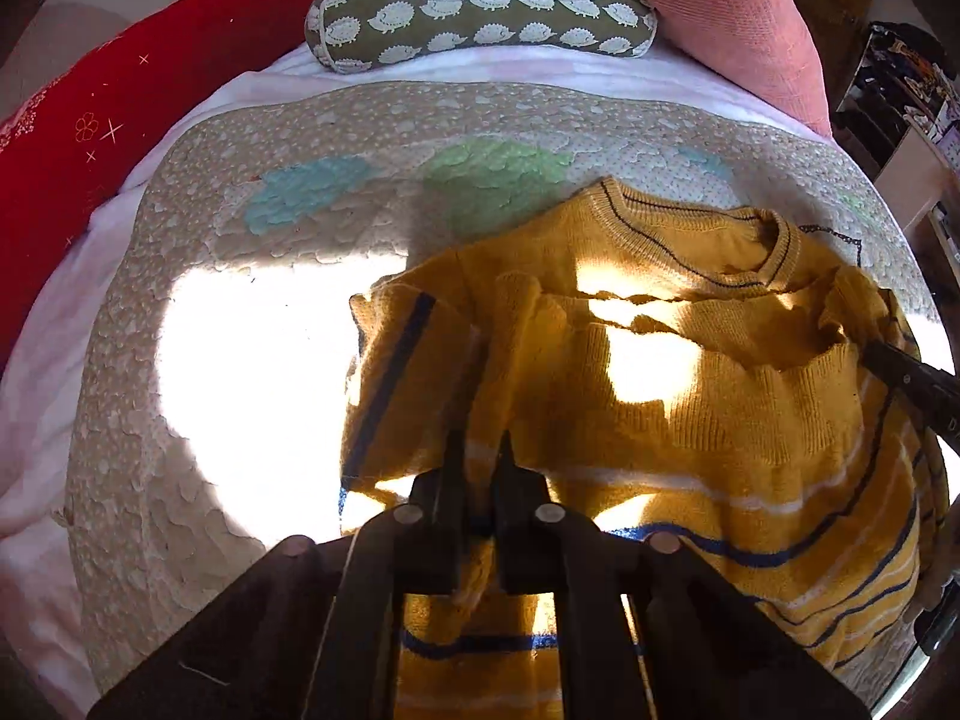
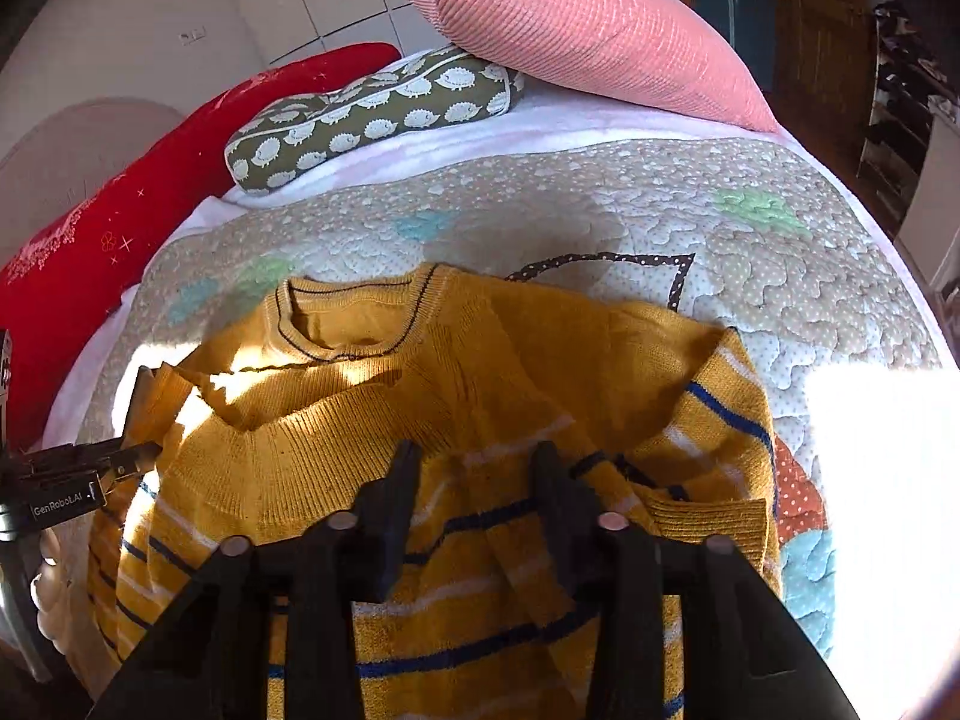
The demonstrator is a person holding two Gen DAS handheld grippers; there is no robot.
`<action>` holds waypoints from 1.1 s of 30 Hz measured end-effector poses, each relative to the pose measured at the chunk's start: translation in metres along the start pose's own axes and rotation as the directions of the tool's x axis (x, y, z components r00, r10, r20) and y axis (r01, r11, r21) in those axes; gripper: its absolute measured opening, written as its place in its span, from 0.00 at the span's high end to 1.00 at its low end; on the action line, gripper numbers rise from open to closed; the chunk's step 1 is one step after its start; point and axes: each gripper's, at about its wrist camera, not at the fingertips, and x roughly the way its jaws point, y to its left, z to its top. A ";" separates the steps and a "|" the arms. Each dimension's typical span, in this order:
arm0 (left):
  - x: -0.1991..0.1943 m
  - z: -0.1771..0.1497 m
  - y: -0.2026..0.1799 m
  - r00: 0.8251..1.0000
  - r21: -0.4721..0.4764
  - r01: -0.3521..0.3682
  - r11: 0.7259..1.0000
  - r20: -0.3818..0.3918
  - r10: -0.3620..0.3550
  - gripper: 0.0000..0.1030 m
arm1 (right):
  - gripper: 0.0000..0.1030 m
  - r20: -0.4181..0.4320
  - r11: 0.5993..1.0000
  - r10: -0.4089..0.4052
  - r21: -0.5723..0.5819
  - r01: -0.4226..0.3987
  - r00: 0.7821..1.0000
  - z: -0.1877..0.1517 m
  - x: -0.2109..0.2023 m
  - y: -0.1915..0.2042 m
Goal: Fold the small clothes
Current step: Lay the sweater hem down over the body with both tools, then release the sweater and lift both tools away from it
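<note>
Lying under both tongs, the sweater (image 1: 690, 324) (mustard, striped); left tongs (image 1: 480, 450) pinching it; right tongs (image 2: 474, 462) spread

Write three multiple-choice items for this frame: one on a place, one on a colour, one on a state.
1. Where does the hedgehog-print pillow lie?
A. On the sweater
B. At the far end of the bed, between the red cushion and the pink pillow
C. On the floor

2. What colour is the sweater?
A. Mustard yellow with blue and white stripes
B. Plain grey
C. Green with red dots

3. How is the sweater lying?
A. Hanging from a hanger
B. Rolled into a ball
C. On the quilt, its ribbed hem folded up toward the collar

Answers: B, both views show it between those two cushions; A, the yellow knit and its stripes are plain; C, the ribbed edge sits just below the neckline.
</note>
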 end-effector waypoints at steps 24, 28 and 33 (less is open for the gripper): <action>-0.096 -0.078 0.034 0.971 -0.067 -0.039 0.997 0.232 0.054 0.53 | 0.41 0.209 0.994 0.026 0.102 -0.048 0.978 -0.034 -0.063 -0.005; -0.127 -0.123 0.022 0.946 -0.020 -0.125 0.992 0.299 0.126 0.51 | 0.41 0.139 0.987 0.136 0.067 -0.147 0.981 -0.061 -0.055 0.007; -0.165 -0.168 0.010 0.936 -0.026 -0.080 0.996 0.341 0.084 0.43 | 0.46 0.118 0.986 0.023 0.160 -0.042 0.993 -0.076 -0.044 -0.026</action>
